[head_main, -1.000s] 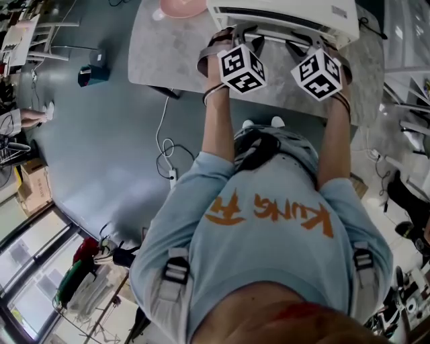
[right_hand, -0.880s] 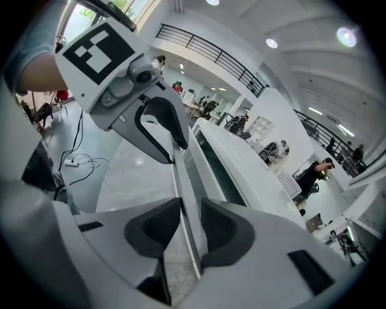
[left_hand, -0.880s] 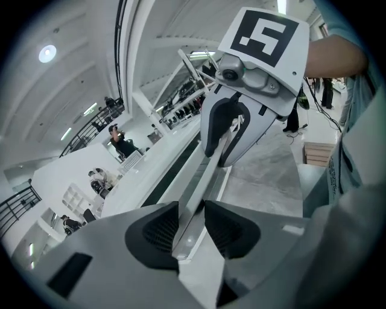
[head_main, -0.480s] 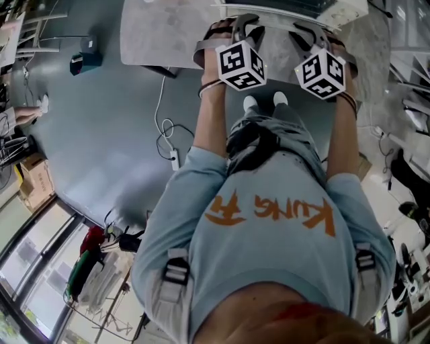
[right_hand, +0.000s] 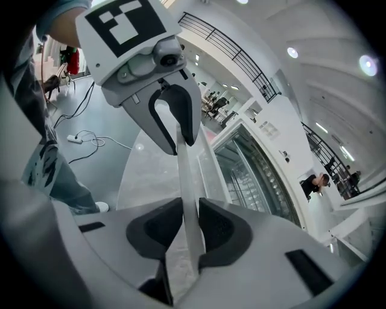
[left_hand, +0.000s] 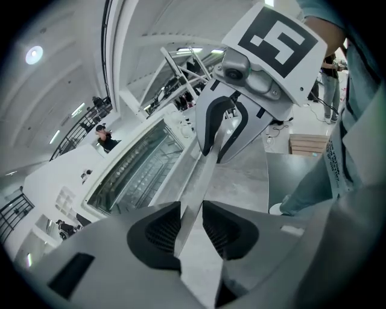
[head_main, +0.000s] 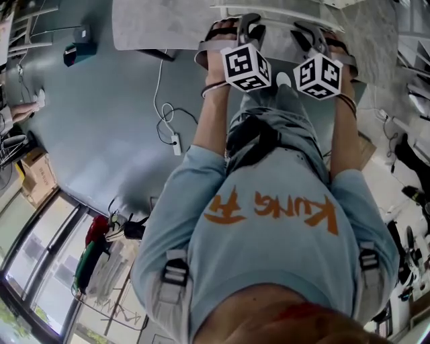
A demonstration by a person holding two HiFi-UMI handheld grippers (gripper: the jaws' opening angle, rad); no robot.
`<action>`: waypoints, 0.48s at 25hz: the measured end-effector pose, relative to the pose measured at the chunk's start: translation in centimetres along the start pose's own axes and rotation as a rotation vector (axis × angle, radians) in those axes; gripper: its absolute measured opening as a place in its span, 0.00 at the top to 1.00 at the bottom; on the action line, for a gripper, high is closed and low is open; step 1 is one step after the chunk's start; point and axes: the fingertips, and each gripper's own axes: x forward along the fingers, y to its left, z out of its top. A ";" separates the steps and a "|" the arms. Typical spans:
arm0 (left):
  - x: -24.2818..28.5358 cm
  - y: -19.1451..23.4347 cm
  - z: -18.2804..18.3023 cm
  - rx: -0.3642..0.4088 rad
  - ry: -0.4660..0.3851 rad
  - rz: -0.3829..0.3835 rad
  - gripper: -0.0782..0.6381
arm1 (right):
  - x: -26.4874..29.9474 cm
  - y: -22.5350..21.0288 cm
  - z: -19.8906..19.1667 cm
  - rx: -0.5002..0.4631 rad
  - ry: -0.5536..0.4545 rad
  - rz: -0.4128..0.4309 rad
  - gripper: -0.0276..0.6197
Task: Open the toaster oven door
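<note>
The white toaster oven [head_main: 282, 8] stands on a grey marble table [head_main: 154, 27] at the top edge of the head view. Its glass door [left_hand: 136, 172] [right_hand: 253, 175] is swung partly away from the oven body. The white door handle [left_hand: 202, 175] [right_hand: 186, 175] runs as one bar through both grippers. My left gripper [left_hand: 192, 226] [head_main: 247, 23] has its jaws closing, pads pressed on the bar. A little to the right on the same bar, my right gripper [right_hand: 192, 232] [head_main: 306, 32] is also closing, its pads against it. Each gripper view shows the other gripper ahead.
The table's edge is right by the person's legs. On the grey floor to the left lie a white cable with a power strip [head_main: 176, 143], a dark box [head_main: 74, 54] and a cardboard box [head_main: 37, 176].
Both grippers have drawn the handle back toward the person. The oven's top and the pink plate have slid out of the head view's top edge.
</note>
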 end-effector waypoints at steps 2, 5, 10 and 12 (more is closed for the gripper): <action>0.2 -0.7 -0.6 -0.005 0.007 -0.001 0.74 | 0.3 0.8 -0.2 -0.002 0.008 -0.012 0.83; 0.5 -1.8 -1.3 -0.009 0.020 -0.011 0.74 | 0.8 2.0 -0.5 -0.009 0.022 -0.030 0.83; 1.3 -3.5 -2.9 -0.029 0.032 -0.029 0.74 | 1.9 4.0 -0.9 -0.021 0.042 -0.051 0.83; 1.4 -4.0 -3.3 -0.033 0.031 -0.030 0.74 | 2.1 4.6 -1.0 -0.017 0.046 -0.068 0.83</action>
